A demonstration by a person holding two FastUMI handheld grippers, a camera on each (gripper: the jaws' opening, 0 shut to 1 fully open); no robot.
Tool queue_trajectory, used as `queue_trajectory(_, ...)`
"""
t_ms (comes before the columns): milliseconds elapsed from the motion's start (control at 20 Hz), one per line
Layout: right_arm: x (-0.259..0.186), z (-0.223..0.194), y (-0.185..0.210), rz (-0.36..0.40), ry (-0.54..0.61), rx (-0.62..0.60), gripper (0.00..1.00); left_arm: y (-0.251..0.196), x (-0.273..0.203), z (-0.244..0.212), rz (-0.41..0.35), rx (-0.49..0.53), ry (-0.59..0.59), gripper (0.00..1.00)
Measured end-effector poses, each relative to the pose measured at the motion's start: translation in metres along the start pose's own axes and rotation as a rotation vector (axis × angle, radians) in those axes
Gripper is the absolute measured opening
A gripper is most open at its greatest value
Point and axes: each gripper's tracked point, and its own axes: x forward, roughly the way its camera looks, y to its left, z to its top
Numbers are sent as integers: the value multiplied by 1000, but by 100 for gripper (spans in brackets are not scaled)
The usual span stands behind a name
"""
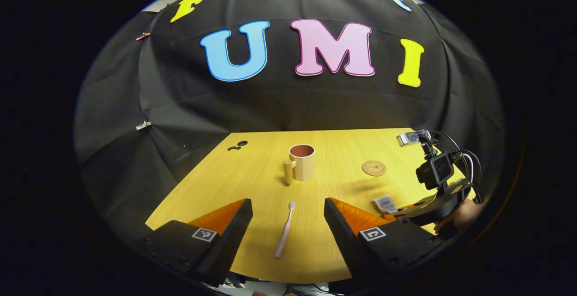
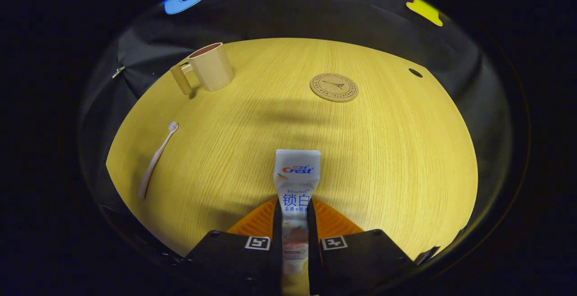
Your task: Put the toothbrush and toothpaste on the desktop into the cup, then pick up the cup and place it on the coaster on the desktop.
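Toothpaste (image 2: 295, 183) clamped between right gripper's (image 2: 295, 224) fingers (image 2: 277, 224), flat end forward.

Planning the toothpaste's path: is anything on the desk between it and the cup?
Nothing. In the right gripper view, bare desk runs from the held toothpaste to the cup; the toothbrush lies off to the side.

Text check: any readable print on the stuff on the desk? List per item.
toothpaste tube: brand logo plus larger characters on its front; a product label, not transcribed.
coaster: lettering ringing a tower drawing, too small to read.
cup, toothbrush: no print visible.
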Motion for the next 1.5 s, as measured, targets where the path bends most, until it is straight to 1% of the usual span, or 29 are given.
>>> queue_trajectory(50, -2, 0, -1, 10, -3, 5, 14, 0, 3, -1, -8, -1, 3, 99)
queue_trajectory(100, -4, 3, 0, 23, -14, 14, 26, 0, 6, -4, -13, 2, 10, 99)
queue_trajectory(300, -21, 13, -8, 42, -39, 44, 26, 2, 25, -21, -43, 31, 48, 99)
queue_trajectory(450, -36, 23, -21, 37, -83, 54, 26, -2, 43, -40, -97, 52, 88, 99)
queue_trajectory(550, -46, 27, -30, 31, -101, 62, 26, -9, 60, -57, -130, 71, 137, 99)
queue_trajectory(700, -64, 31, -43, 32, -123, 94, 26, -11, 82, -81, -152, 84, 217, 99)
queue_trajectory(800, -74, 32, -50, 36, -132, 122, 26, -9, 95, -93, -147, 88, 251, 99)
queue_trajectory(900, -80, 31, -54, 37, -138, 138, 26, -8, 108, -110, -145, 74, 313, 99)
queue_trajectory(1000, -84, 32, -61, 28, -147, 127, 26, -8, 113, -124, -145, 49, 381, 98)
queue_trajectory(1100, -86, 35, -62, 28, -157, 123, 26, -9, 116, -131, -146, 35, 411, 99)
queue_trajectory(1200, -87, 36, -61, 31, -164, 123, 26, -5, 117, -138, -139, 45, 445, 96)
queue_trajectory(1350, -86, 38, -63, 17, -182, 114, 26, -3, 118, -147, -134, 67, 491, 96)
queue_trajectory(1450, -84, 37, -62, 14, -180, 107, 26, -7, 117, -158, -149, 58, 544, 89)
queue_trajectory(1500, -83, 38, -62, 17, -176, 106, 26, -9, 114, -162, -157, 41, 571, 80)
